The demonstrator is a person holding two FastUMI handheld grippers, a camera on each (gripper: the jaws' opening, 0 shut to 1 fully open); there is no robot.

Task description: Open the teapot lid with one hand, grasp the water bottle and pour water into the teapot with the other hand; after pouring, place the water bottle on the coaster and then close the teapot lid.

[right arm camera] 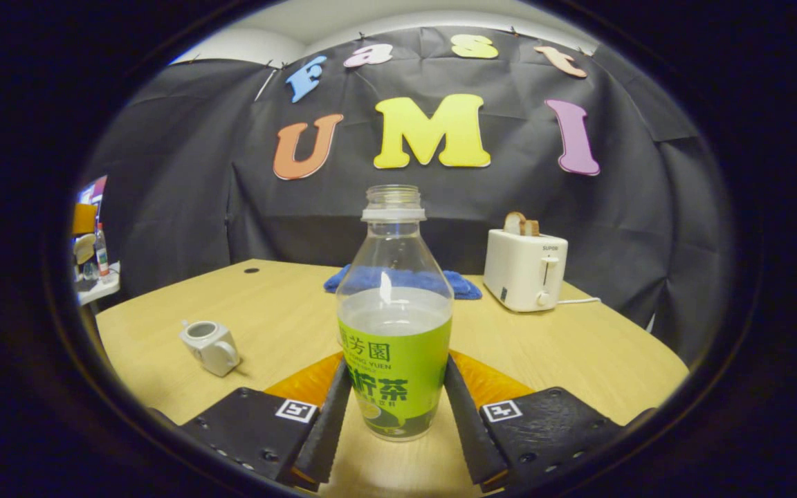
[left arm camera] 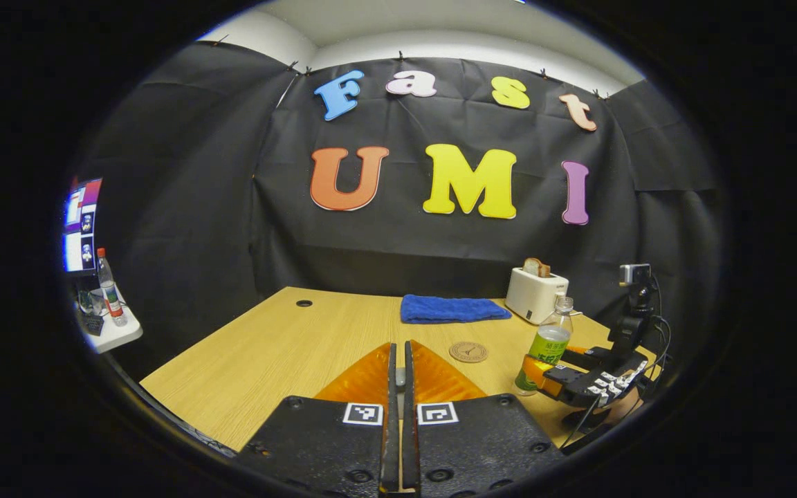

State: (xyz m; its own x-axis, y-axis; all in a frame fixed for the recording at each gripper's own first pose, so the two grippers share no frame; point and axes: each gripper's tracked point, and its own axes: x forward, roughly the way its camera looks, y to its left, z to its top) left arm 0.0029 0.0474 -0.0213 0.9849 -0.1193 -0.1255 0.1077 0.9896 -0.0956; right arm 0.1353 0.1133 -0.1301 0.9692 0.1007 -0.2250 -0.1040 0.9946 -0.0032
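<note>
Left gripper (left arm camera: 400, 360) low over near edge of wooden table (left arm camera: 281, 346), fingers pressed together, only a thin slit between them; something pale glimpsed in the slit, cannot tell what. Aimed toward back of booth.

Right gripper (right arm camera: 393, 408) at the water bottle (right arm camera: 394, 325), fingers flanking the green label low on the body, touching or all but touching each side; bottle upright, base on the table, cap off, clear liquid up to about the top of the label. From left gripper view, same bottle (left arm camera: 548, 344) off to the right, standing, with the right gripper (left arm camera: 533, 370) reaching in at its lower part and a hand (left arm camera: 620, 408) partly visible beneath the device.

Teapot (right arm camera: 210, 346) in right gripper view: small, white, on the table left of the bottle and well apart from it, top open, no lid on it.

Coaster (left arm camera: 468, 352) round, brown, flat on the table, just left of the bottle in left gripper view, nothing on it.

Blue towel (left arm camera: 452, 308) folded near back edge. White toaster (right arm camera: 525, 270) to its right, bread slices sticking up, cord trailing right.

Side shelf (left arm camera: 111, 332) at far left with another bottle (left arm camera: 109, 287) and a lit screen (left arm camera: 80, 225) behind.
</note>
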